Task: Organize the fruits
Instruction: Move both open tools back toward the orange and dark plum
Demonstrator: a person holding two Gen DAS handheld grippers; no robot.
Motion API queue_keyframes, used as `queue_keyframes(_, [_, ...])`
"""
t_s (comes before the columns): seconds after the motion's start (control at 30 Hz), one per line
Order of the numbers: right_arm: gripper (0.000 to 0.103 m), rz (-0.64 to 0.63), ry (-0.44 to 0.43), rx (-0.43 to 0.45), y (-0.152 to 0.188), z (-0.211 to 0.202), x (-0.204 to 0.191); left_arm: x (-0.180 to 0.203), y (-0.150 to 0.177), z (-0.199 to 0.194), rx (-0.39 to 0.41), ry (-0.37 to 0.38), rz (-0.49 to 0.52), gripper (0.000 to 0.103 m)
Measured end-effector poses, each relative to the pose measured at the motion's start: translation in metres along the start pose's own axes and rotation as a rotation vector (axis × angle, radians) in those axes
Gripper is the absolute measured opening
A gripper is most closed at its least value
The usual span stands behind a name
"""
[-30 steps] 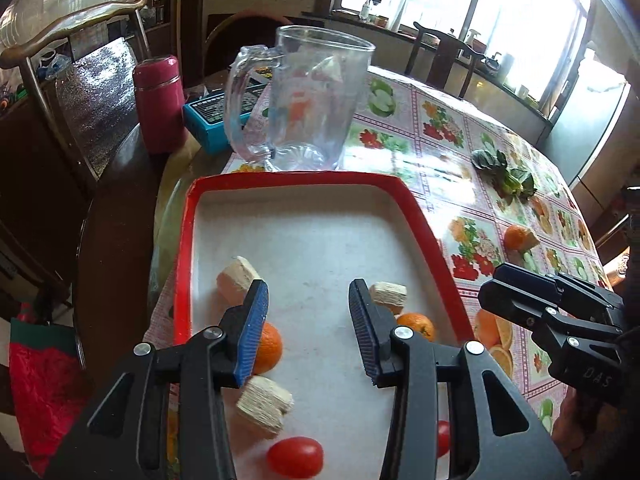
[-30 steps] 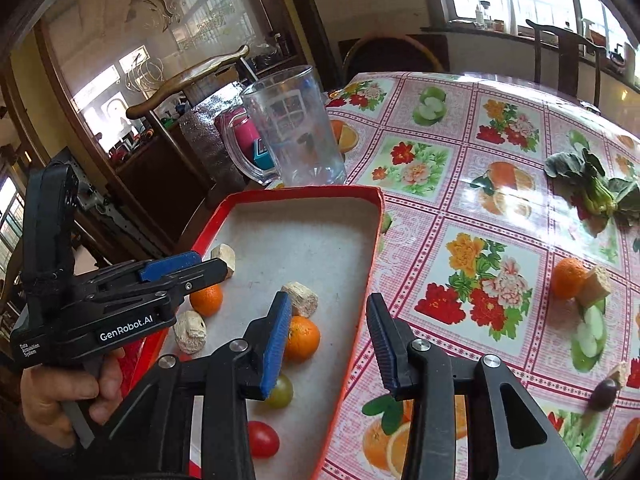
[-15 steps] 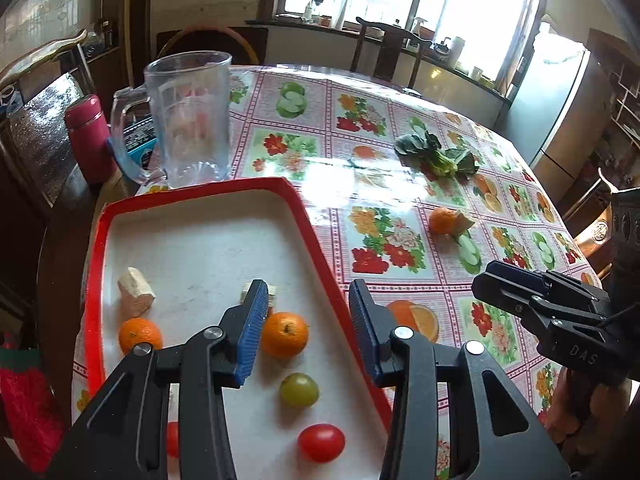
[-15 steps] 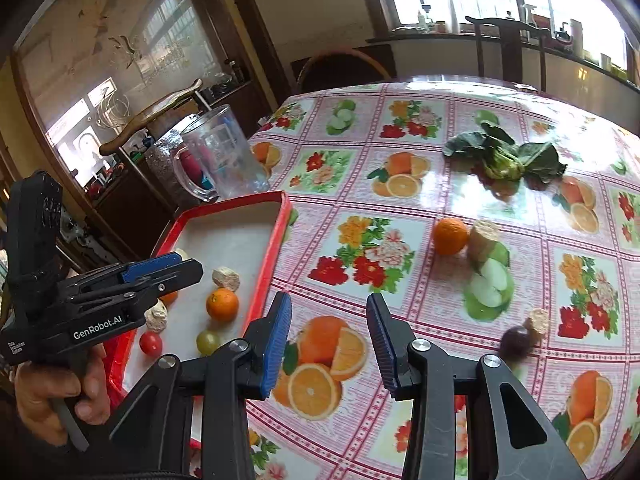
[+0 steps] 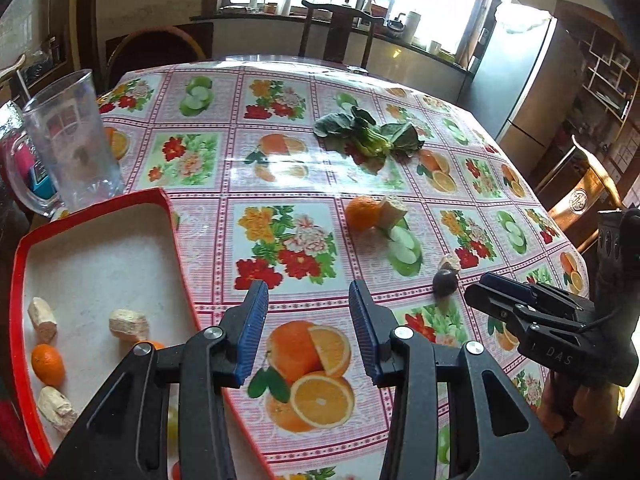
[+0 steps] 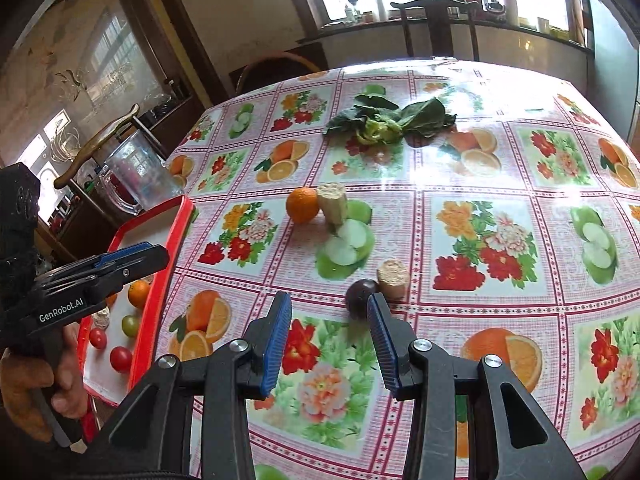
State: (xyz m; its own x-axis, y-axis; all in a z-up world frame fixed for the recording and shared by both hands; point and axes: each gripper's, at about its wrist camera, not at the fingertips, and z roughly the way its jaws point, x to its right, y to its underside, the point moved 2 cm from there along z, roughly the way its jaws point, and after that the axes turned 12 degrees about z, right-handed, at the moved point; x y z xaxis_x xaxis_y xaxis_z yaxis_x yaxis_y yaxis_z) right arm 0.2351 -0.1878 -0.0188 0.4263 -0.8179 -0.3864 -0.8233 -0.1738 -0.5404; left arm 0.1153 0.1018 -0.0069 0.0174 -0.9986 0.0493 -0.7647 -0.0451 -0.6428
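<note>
Both grippers swung off red tray (image 5: 176, 240) toward table | left gripper (image 5: 306, 330) empty, jaws apart | right gripper (image 6: 330, 336) jaws apart, nearing dark fruit (image 6: 360, 298) | orange (image 6: 303, 205) still loose

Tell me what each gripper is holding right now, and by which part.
Nothing is held. The left gripper is open over bare tablecloth beside the red tray. The right gripper is open too, its right finger just short of the dark plum.
</note>
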Motion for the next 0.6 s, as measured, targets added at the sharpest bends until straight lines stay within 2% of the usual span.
queue_keyframes(0.33, [0.042,0.013,0.022,-0.022,-0.001,0.017,0.021,0.029,-0.017,0.055,-0.065,0.019,0.051,0.040])
queue_keyframes(0.6, [0.039,-0.022,0.006,-0.062,0.006,0.037,0.009,0.032,-0.034,0.093,-0.096,0.023,0.063,0.040])
